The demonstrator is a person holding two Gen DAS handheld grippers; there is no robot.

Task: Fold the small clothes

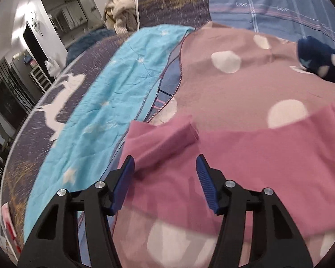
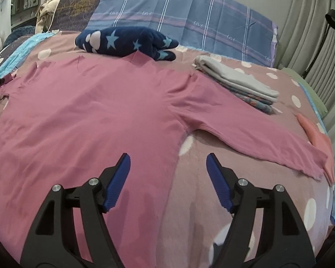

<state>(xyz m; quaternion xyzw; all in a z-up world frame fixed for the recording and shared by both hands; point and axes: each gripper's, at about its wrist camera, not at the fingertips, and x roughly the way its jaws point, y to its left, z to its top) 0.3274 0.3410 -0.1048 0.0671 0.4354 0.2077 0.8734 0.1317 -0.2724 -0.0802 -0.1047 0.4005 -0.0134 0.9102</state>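
Note:
A pink long-sleeved shirt lies spread flat on the polka-dot bedspread, its right sleeve stretched out to the right. In the left wrist view the shirt shows with its left sleeve folded in over the body. My left gripper is open and empty, just above that folded sleeve. My right gripper is open and empty, hovering over the shirt's right side edge below the armpit.
A navy star-patterned garment lies bunched at the shirt's collar end. A stack of folded grey and patterned clothes sits at the right. A salmon cloth lies by the sleeve cuff. A blue checked pillow and turquoise blanket border the bed.

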